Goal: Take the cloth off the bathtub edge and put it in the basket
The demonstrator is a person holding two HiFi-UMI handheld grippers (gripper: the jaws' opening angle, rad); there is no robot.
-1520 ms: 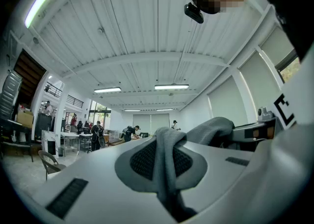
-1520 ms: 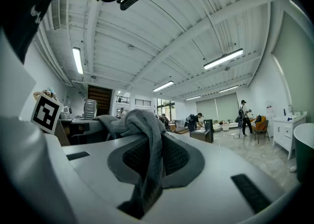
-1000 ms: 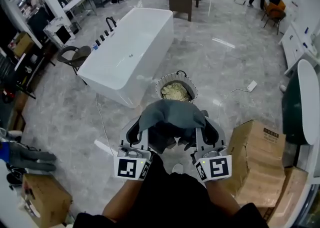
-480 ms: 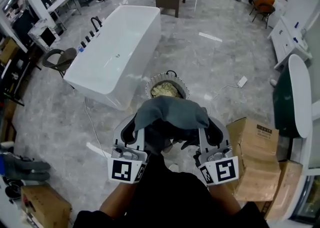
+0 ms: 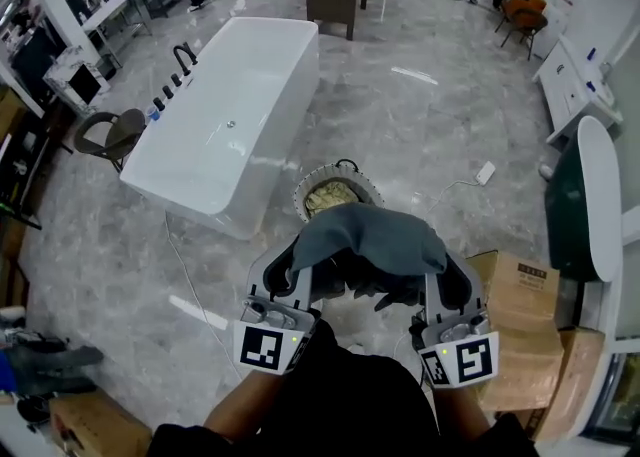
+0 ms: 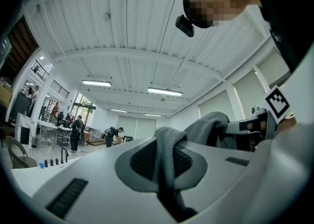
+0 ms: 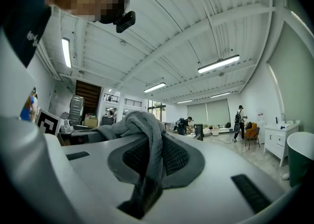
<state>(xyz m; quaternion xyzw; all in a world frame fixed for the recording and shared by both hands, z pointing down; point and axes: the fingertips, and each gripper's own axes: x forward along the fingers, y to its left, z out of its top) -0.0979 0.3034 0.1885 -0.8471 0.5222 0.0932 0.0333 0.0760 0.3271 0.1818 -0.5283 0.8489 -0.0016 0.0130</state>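
A grey cloth [image 5: 368, 238] hangs stretched between my two grippers, just short of the round wire basket [image 5: 303, 188] on the floor. The left gripper [image 5: 296, 263] is shut on one end of the cloth [image 6: 169, 161]. The right gripper [image 5: 436, 267] is shut on the other end of the cloth [image 7: 147, 154]. Both point upward, toward the ceiling in their own views. The basket holds a pale crumpled fabric [image 5: 330, 194]. The white bathtub [image 5: 225, 125] stands beyond and left of the basket.
Cardboard boxes [image 5: 525, 320] are stacked at my right, beside a dark green tub [image 5: 580, 210]. A chair [image 5: 108, 135] stands left of the bathtub. A cable [image 5: 190, 270] runs across the marble floor. People stand far off at the room's back.
The view has shifted: the bathtub and basket now sit slightly lower and left. Both grippers with the cloth have moved a little right and lower in the frame, still holding it.
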